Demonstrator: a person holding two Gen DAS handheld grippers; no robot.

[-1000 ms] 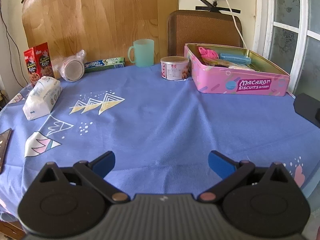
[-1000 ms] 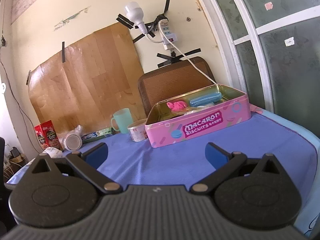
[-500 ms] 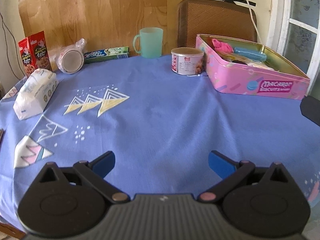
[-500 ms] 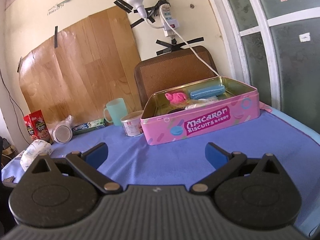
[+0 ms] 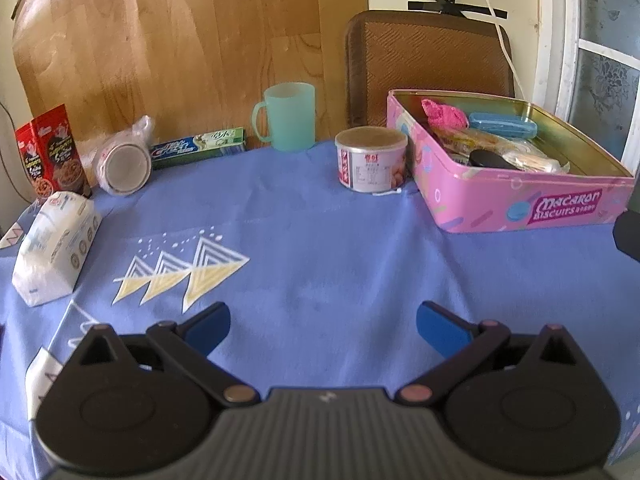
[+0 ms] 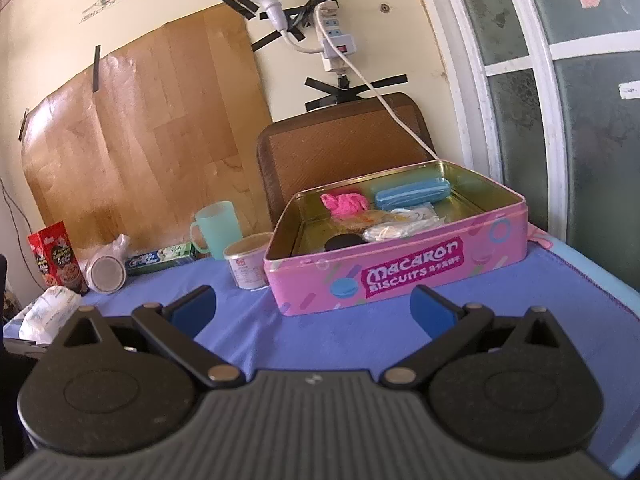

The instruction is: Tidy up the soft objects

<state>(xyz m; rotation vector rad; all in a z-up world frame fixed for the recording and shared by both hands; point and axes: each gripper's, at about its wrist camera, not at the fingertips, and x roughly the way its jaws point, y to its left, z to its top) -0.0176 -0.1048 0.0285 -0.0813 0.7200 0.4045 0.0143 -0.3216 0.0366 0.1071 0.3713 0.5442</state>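
A pink Macaron biscuit tin point(image 5: 516, 200) point(image 6: 404, 272) stands open at the table's right. Inside lie a pink soft cloth point(image 5: 442, 114) point(image 6: 344, 204), a blue case point(image 5: 502, 125) point(image 6: 412, 194), clear-wrapped packets point(image 5: 520, 156) point(image 6: 400, 228) and a black round thing point(image 6: 342, 243). A white tissue pack point(image 5: 54, 246) point(image 6: 46, 312) lies at the left on the blue tablecloth point(image 5: 320, 248). My left gripper point(image 5: 322, 326) is open and empty above the cloth. My right gripper point(image 6: 312, 306) is open and empty, in front of the tin.
A mint cup point(image 5: 288, 116), a small can point(image 5: 370, 164), a toothpaste box point(image 5: 198, 146), a bagged roll point(image 5: 122, 164) and a red snack box point(image 5: 50, 152) line the back. A brown chair point(image 5: 428, 64) stands behind. A window point(image 6: 560, 100) is at the right.
Both grippers have moved forward and closer to the table's back; the tin and the other items look larger. Both stay open and empty.
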